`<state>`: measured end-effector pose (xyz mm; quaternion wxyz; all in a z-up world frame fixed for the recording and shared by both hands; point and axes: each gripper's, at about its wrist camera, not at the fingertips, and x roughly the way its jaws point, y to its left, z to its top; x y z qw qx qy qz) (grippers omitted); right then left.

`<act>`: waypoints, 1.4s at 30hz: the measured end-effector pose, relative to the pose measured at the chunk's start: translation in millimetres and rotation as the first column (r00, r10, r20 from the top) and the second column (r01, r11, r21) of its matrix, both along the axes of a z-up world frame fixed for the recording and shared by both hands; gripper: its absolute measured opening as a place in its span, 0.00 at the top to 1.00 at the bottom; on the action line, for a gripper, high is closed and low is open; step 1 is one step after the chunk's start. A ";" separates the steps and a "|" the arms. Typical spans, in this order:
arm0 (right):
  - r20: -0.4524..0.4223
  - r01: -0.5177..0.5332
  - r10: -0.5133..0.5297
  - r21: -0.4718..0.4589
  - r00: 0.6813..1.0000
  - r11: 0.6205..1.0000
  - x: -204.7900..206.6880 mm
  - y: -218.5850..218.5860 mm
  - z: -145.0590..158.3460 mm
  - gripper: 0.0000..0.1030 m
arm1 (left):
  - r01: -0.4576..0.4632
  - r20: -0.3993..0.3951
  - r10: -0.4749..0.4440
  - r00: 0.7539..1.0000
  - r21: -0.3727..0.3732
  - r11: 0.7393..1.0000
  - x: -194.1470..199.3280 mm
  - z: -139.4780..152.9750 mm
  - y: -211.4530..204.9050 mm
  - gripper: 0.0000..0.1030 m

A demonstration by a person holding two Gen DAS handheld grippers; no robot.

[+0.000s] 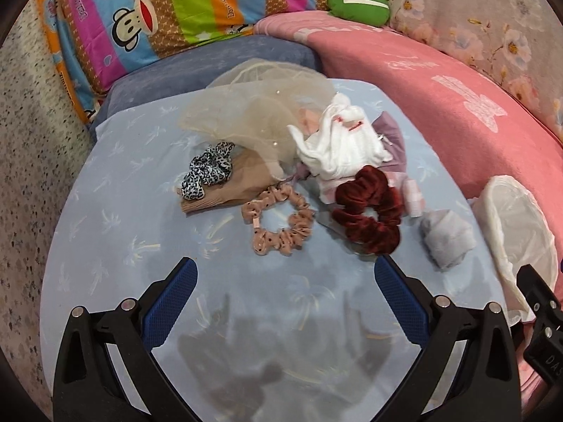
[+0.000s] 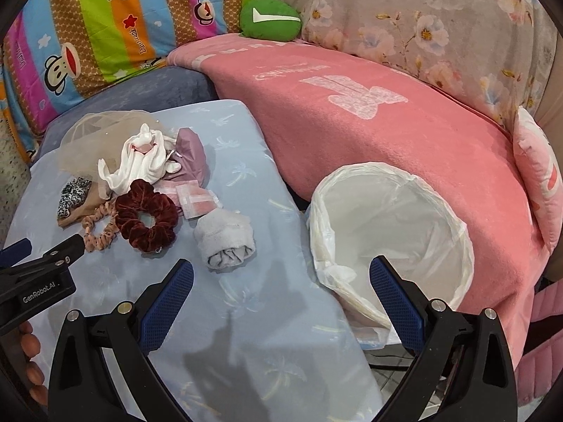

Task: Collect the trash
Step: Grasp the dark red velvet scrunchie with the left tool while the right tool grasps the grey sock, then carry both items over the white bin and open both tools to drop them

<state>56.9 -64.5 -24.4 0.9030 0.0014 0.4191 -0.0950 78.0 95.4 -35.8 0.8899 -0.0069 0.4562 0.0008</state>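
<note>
A heap of small items lies on a light blue cushion (image 1: 140, 232): a dark red velvet scrunchie (image 1: 369, 211) (image 2: 146, 216), a pink dotted scrunchie (image 1: 281, 223), a leopard scrunchie (image 1: 209, 170), a white cloth (image 1: 337, 144), beige tulle (image 1: 253, 112), a rolled grey cloth (image 1: 445, 237) (image 2: 227, 242) and small pink-white packets (image 2: 197, 200). A white-lined bin (image 2: 394, 239) (image 1: 517, 232) stands to the right of the cushion. My left gripper (image 1: 285, 270) hovers open just short of the scrunchies. My right gripper (image 2: 281, 274) is open between the grey roll and the bin.
A pink blanket (image 2: 369, 112) covers the sofa behind the bin. A striped monkey-print quilt (image 1: 147, 17) and a green plush (image 1: 359, 0) lie at the back. The other gripper's body (image 2: 35, 281) shows at the left, with a hand's fingers (image 2: 30, 355) below it.
</note>
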 end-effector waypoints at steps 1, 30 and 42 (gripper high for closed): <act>-0.004 -0.007 0.007 0.007 1.000 1.000 5.0 2.5 -3.7 0.06 | 0.002 -0.007 -0.002 1.000 -0.005 1.000 3.0 -3.0 2.3 0.06; -0.093 -0.097 0.118 0.202 0.989 0.975 62.3 16.3 -70.1 0.73 | 0.080 -0.111 -0.102 0.989 -0.194 0.978 55.5 -33.8 -23.3 0.80; 0.029 -0.091 0.087 0.204 0.996 0.975 29.5 -0.7 -10.0 0.75 | 0.142 -0.015 -0.148 0.989 -0.188 0.972 29.5 13.0 -40.6 0.85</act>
